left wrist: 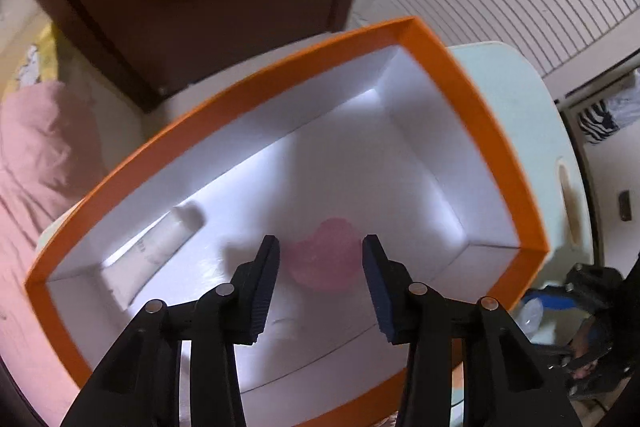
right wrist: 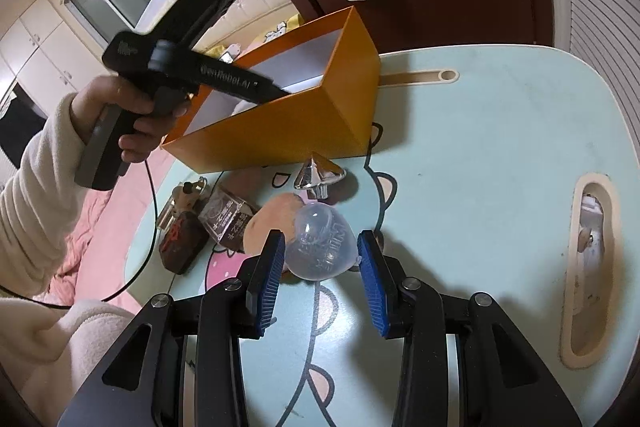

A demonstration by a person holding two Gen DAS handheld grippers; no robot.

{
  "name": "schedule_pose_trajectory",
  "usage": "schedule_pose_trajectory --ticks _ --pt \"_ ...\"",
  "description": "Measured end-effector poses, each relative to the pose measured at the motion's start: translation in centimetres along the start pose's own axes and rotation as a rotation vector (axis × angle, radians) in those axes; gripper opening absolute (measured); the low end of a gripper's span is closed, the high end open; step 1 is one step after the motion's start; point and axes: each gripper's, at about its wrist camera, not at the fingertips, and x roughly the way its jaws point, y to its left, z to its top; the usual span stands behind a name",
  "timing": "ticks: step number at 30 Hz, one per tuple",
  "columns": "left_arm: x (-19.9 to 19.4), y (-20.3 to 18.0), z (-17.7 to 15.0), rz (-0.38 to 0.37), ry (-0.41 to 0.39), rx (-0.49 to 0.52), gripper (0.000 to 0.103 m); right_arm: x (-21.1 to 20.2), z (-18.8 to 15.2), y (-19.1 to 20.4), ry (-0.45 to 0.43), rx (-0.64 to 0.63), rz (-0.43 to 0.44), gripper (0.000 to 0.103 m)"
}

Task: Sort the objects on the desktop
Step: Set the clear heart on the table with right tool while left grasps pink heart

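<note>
An orange box [left wrist: 472, 95] with a white inside fills the left wrist view. A pink soft object [left wrist: 326, 255] and a clear tube [left wrist: 160, 243] lie on its floor. My left gripper [left wrist: 320, 257] is open above the pink object, inside the box. In the right wrist view the same box [right wrist: 304, 115] stands on the pale blue table [right wrist: 480, 167]. My right gripper [right wrist: 322, 259] is open around a clear egg-shaped capsule [right wrist: 320, 247] on the table, its pads apart from it.
On the table near the box lie a silver cone-shaped piece [right wrist: 318, 177], a clear printed cube [right wrist: 228, 217], a dark red block [right wrist: 180, 239] and a small bottle [right wrist: 180, 203]. The table has a slot handle [right wrist: 588, 267] at the right. Pink bedding [left wrist: 36, 167] lies left.
</note>
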Motion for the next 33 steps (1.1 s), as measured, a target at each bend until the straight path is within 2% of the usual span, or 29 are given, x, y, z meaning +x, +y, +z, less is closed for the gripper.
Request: schedule_pose_trajectory --ticks 3,5,11,14,19,23,26,31,33 --pt "-0.1 0.1 -0.5 0.006 -0.017 0.008 0.037 -0.1 0.0 -0.2 -0.004 -0.004 -0.009 0.039" --pt "-0.1 0.1 -0.7 0.006 -0.025 0.010 0.037 -0.1 -0.1 -0.3 -0.005 -0.006 -0.018 0.039" --pt "0.0 0.2 -1.7 -0.016 -0.074 0.008 0.036 0.6 0.1 -0.2 0.003 -0.045 -0.132 0.039" --pt "-0.1 0.4 -1.9 -0.017 -0.091 -0.012 0.036 0.6 0.1 -0.1 -0.009 -0.052 -0.151 0.039" --pt "-2.5 1.7 -3.0 -0.061 -0.161 -0.061 0.036 -0.9 0.3 0.2 -0.089 -0.043 -0.116 0.039" --pt "-5.8 2.5 -4.1 -0.095 -0.234 -0.095 0.036 -1.5 0.7 0.2 -0.109 -0.033 -0.102 0.039" --pt "-8.2 3.0 -6.1 -0.119 -0.273 -0.125 0.036 -1.7 1.2 0.7 -0.112 -0.044 -0.098 0.040" --pt "-10.5 4.3 -12.7 -0.143 -0.320 -0.183 0.036 -1.5 2.1 2.0 -0.108 -0.078 -0.095 0.039" --pt "-10.5 5.0 -15.1 -0.128 -0.327 -0.220 0.036 -1.2 2.3 2.7 -0.100 -0.094 -0.086 0.039"
